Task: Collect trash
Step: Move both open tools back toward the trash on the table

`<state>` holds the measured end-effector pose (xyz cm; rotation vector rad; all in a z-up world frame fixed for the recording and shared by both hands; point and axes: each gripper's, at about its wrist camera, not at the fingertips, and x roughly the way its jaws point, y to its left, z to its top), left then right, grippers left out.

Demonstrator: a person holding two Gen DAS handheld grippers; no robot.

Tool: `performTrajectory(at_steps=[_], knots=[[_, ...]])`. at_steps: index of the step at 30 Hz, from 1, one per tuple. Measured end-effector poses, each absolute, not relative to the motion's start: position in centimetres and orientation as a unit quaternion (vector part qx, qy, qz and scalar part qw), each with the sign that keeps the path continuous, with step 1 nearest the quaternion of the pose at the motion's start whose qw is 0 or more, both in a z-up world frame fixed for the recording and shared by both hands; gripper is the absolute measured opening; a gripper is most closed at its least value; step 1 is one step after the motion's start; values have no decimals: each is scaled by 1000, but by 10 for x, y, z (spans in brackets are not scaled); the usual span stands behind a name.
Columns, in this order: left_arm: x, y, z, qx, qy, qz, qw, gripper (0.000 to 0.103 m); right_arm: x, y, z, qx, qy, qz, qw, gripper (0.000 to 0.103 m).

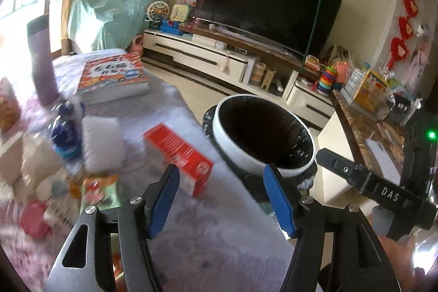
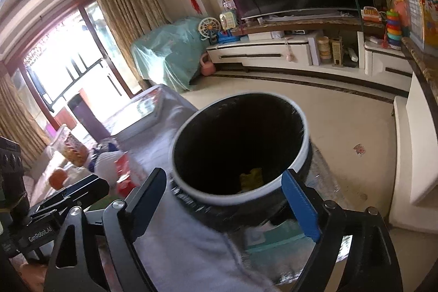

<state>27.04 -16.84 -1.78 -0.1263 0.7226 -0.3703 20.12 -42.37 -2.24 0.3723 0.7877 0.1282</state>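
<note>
A round trash bin (image 1: 235, 152) with a white rim and a black liner stands on the floor against the table's edge. My left gripper (image 1: 220, 177) is open over the lilac tablecloth (image 1: 219, 237), nothing between its blue pads. Just left of it lie a red carton (image 1: 180, 152), a white crumpled wad (image 1: 101, 136), a blue-labelled bottle (image 1: 65, 133) and a green wrapper (image 1: 98, 190). My right gripper (image 2: 224, 177) hangs open above the bin's (image 2: 219, 194) near rim, holding nothing. A yellow scrap (image 2: 251, 177) lies at the bottom of the bin.
A picture book (image 1: 115, 75) and a purple tumbler (image 1: 42, 59) stand farther back on the table. A red lid (image 1: 34, 218) lies at the near left. Beyond the bin are open floor (image 2: 342, 114), the TV stand (image 2: 273, 54) and a side counter (image 1: 364, 125) to the right.
</note>
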Motion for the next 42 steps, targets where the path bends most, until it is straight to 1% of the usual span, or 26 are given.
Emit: performTrajectory(at_steps=[21,32,38,41,42], knots=[[162,-60,-13,-103,354,-96,925,63,154,-343,-43,179,399,124,890,88],[153,-22,-17,-98,384,-66,916,63,142,-292,-47,160,412,181,879,88],[177,-15,-20,-70,398,-71,912,63,139,-263,-50,142,419,210,872,88],[191,-12,-23,-45,402,-74,911,70,145,-251,-53,137,427,221,866,88],[196,-12,-22,-33,402,-77,912,71,146,-249,-53,135,428,223,865,88]])
